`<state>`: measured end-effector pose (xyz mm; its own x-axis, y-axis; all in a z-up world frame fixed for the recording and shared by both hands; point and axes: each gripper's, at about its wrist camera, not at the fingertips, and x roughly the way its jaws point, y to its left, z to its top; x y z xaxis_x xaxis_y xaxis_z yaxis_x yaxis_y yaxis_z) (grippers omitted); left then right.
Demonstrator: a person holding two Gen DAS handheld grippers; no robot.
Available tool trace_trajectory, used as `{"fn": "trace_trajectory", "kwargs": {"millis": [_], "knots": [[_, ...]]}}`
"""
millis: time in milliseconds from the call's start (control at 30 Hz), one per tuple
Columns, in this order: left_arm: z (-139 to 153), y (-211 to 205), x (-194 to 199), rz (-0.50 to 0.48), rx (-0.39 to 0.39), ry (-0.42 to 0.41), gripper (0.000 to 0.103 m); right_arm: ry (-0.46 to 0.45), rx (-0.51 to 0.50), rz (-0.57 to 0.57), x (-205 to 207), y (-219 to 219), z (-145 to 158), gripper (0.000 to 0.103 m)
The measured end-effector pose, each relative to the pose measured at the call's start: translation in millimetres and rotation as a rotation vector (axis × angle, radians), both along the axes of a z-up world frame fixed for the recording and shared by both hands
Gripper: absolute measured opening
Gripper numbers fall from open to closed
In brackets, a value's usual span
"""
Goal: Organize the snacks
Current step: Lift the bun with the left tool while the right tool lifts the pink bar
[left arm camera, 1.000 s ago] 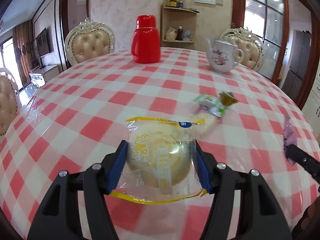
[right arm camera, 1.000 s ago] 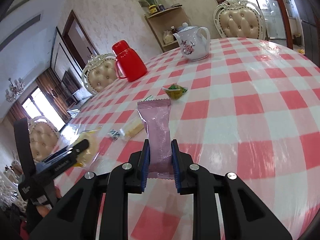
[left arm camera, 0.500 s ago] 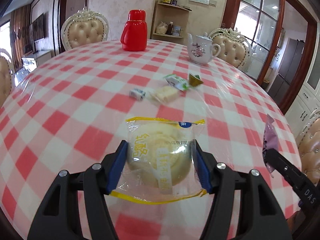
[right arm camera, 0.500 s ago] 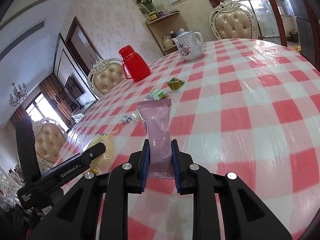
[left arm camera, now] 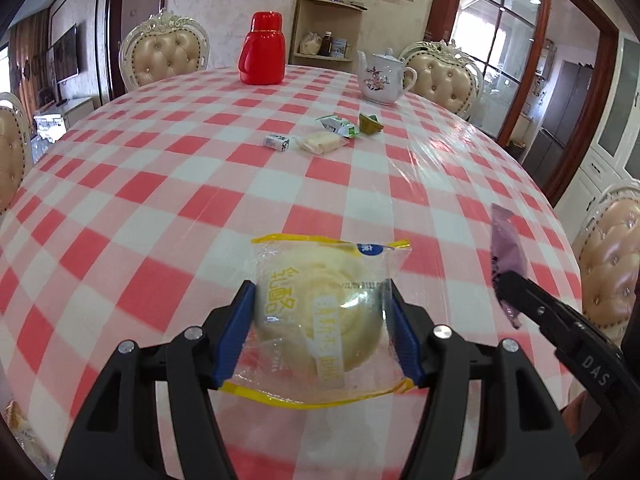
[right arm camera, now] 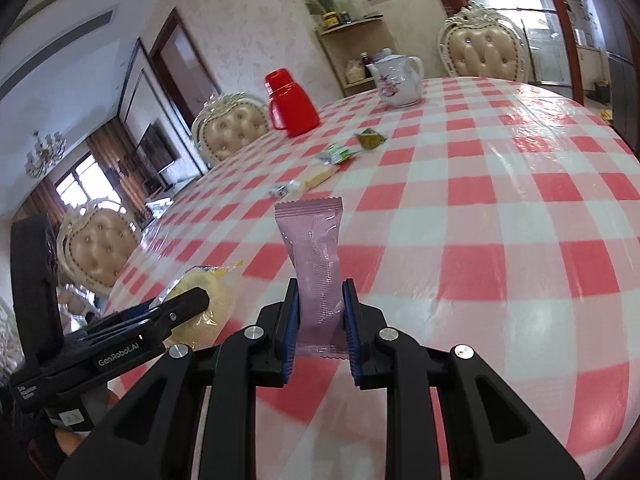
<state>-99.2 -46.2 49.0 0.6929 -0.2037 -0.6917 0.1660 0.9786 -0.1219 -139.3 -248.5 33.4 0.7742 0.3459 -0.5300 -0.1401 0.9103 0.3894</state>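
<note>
My left gripper [left arm camera: 320, 312] is shut on a round yellow pastry in a clear wrapper [left arm camera: 320, 312] and holds it above the near part of the table; it also shows in the right wrist view [right arm camera: 200, 312]. My right gripper [right arm camera: 319, 312] is shut on a pink snack bar packet [right arm camera: 316, 264], which also shows at the right of the left wrist view [left arm camera: 506, 256]. Several small snacks lie mid-table: a white candy [left arm camera: 276, 142], a pale wafer pack [left arm camera: 320, 143], a green-white packet [left arm camera: 338, 125] and a green-gold candy [left arm camera: 370, 124].
The round table has a red-and-white checked cloth [left arm camera: 160, 168]. A red thermos [left arm camera: 262, 54] and a white floral teapot [left arm camera: 380, 78] stand at the far side. Padded chairs [left arm camera: 166, 58] surround the table. A corner shelf [left arm camera: 326, 46] stands behind.
Both grippers have pulled back and risen away from the snacks mid-table, each keeping its packet. The loose snacks now look farther off.
</note>
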Motion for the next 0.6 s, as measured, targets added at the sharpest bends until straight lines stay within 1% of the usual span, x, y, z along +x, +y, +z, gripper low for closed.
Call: {"fn": "trace_trajectory", "kwargs": {"millis": [200,300,433,600], "knots": [[13,21,-43,-0.012,0.007,-0.031,0.063,-0.029,-0.045,0.066,-31,29,9,0.021],[17,38,-66,-0.012,0.008,-0.039,0.063,-0.046,-0.068,0.099,-46,43,15,0.021],[18,63,-88,0.002,0.01,-0.045,0.063,-0.062,-0.088,0.152,-60,65,22,0.021],[16,90,-106,0.022,0.032,-0.047,0.063,-0.069,-0.118,0.245,-72,101,25,0.021]]}}
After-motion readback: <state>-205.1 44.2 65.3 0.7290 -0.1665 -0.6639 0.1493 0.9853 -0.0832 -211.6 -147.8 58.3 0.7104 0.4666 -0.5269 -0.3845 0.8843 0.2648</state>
